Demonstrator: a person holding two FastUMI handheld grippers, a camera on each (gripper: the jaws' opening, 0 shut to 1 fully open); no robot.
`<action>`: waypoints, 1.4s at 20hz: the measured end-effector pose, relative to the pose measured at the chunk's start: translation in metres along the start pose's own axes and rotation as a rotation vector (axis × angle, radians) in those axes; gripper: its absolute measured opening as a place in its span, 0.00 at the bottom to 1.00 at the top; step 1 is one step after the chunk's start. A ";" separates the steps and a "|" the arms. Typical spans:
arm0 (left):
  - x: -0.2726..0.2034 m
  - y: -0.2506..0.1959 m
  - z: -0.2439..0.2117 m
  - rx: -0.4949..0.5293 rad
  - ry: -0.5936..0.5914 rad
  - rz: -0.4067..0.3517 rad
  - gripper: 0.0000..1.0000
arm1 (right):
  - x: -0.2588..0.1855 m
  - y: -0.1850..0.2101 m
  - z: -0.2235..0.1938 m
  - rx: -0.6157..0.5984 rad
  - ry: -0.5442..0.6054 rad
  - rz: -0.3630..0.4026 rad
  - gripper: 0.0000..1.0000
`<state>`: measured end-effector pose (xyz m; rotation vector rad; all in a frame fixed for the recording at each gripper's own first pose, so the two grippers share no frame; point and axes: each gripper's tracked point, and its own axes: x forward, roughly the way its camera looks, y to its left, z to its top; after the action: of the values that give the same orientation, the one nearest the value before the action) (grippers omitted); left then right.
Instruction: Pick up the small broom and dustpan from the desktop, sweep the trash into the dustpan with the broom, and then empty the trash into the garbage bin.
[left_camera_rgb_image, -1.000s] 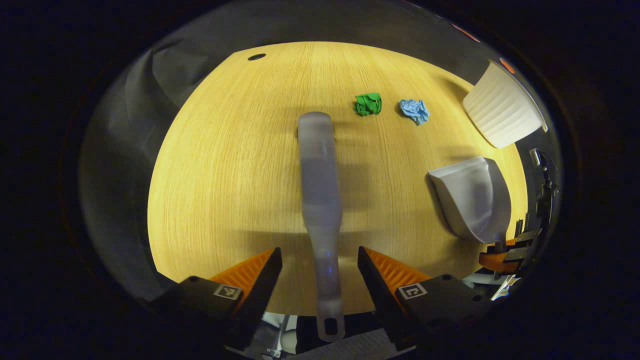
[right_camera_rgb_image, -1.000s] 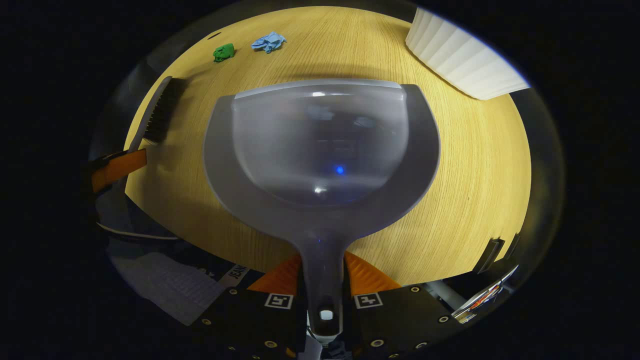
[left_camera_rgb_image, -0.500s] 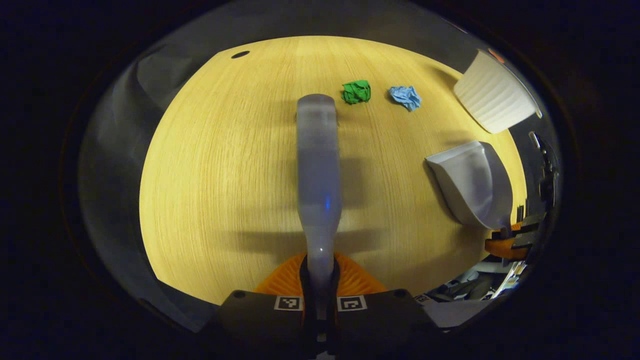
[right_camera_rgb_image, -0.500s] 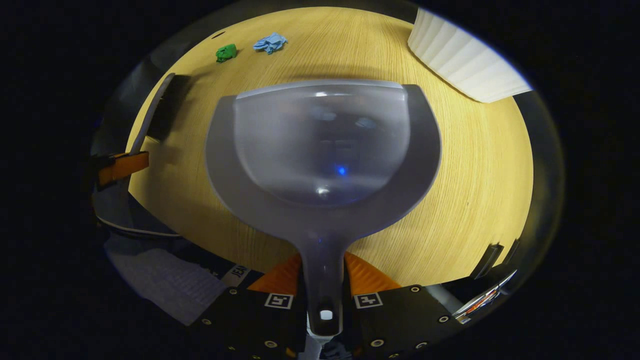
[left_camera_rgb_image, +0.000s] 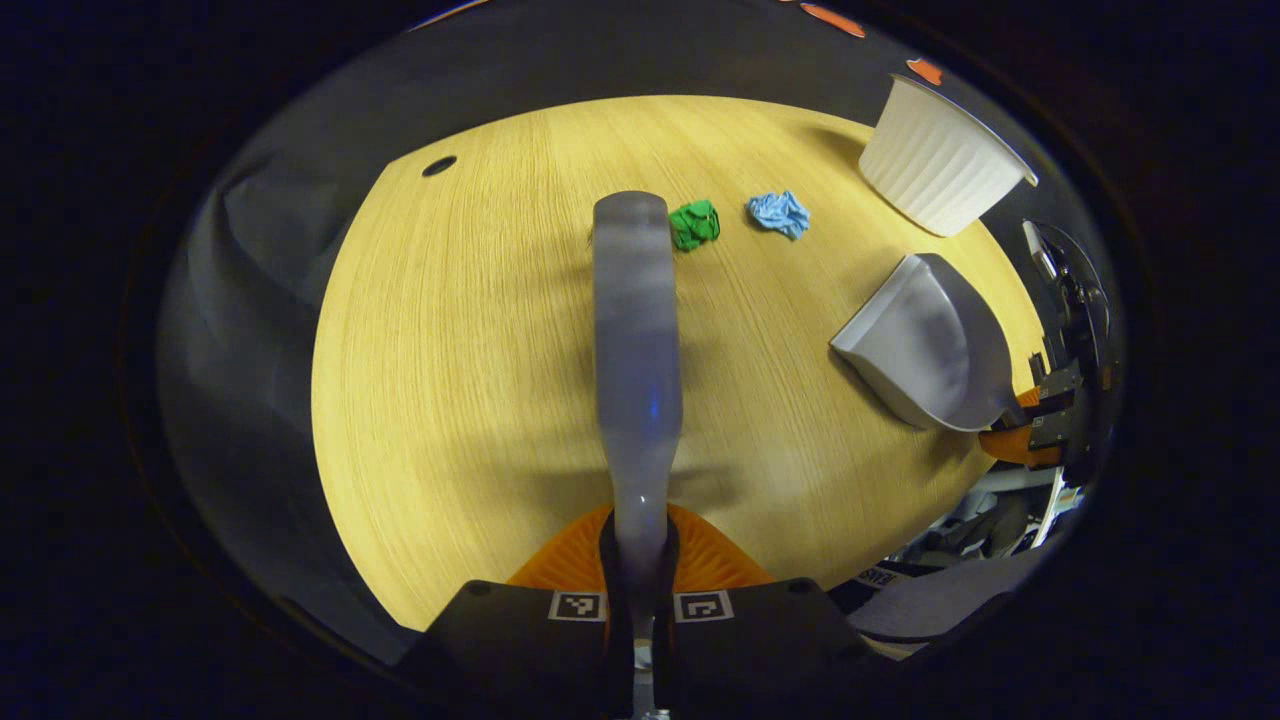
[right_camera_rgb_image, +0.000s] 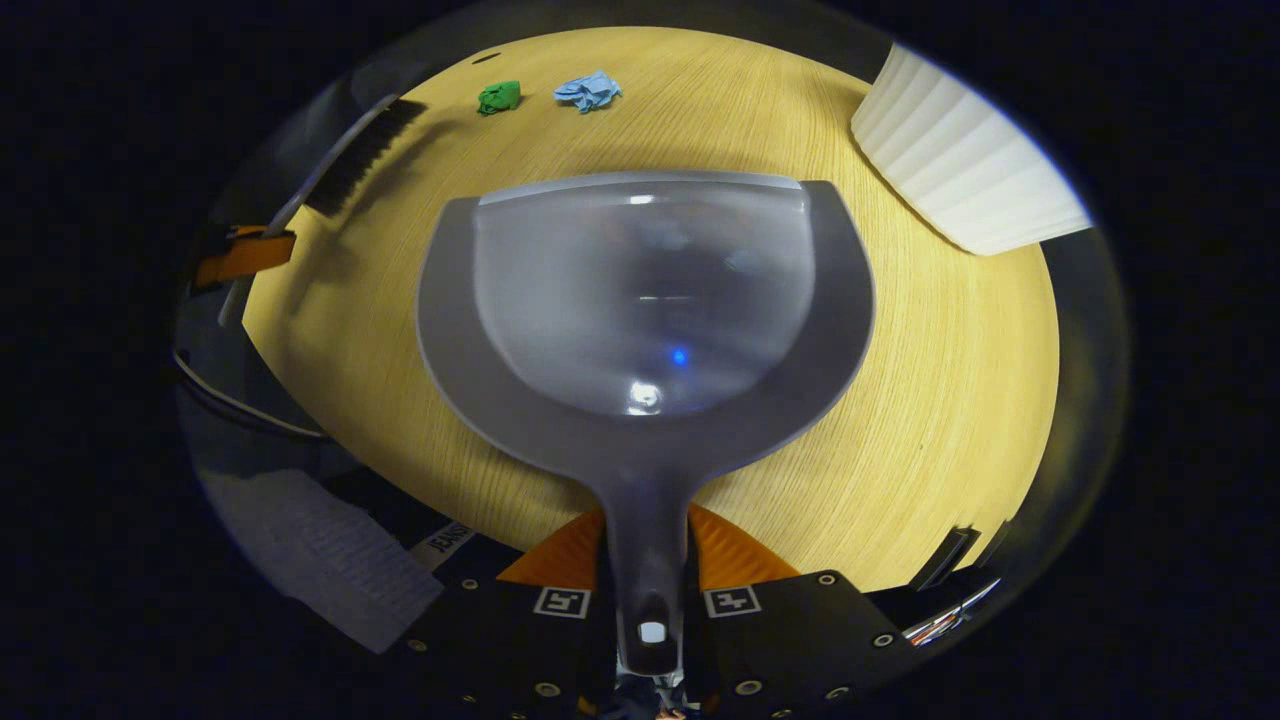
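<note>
Both tools now ride lifted off the desk (left_camera_rgb_image: 450, 330): left gripper (left_camera_rgb_image: 638, 605) clamped on the broom (left_camera_rgb_image: 635, 330) handle, right gripper (right_camera_rgb_image: 648, 600) clamped on the dustpan (right_camera_rgb_image: 645, 300) handle. Light, stiff plastic, likely slippery; low handle grips suit. Green scrap (left_camera_rgb_image: 694, 223) and blue scrap (left_camera_rgb_image: 780, 213) lie just beyond the broom's tip, bin (left_camera_rgb_image: 935, 160) farther right

Recording booth w/ office-type setup: round wood-grain desk (left_camera_rgb_image: 450, 350) w/ cable hole (left_camera_rgb_image: 439, 166), dark cloth backdrop (left_camera_rgb_image: 250, 260).
</note>
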<state>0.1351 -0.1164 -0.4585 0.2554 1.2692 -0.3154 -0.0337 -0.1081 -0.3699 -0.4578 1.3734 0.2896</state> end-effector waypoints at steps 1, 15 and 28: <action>0.007 0.009 0.021 0.035 -0.012 -0.003 0.11 | 0.000 -0.001 0.002 -0.013 -0.010 -0.006 0.32; 0.052 0.077 0.167 0.528 0.018 -0.070 0.11 | -0.007 0.029 0.015 0.034 -0.014 -0.041 0.25; 0.078 -0.023 0.174 0.724 0.128 -0.260 0.10 | -0.006 0.029 0.018 0.028 -0.013 -0.031 0.25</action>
<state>0.3025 -0.2070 -0.4849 0.7369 1.2751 -0.9968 -0.0329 -0.0735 -0.3658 -0.4530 1.3547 0.2478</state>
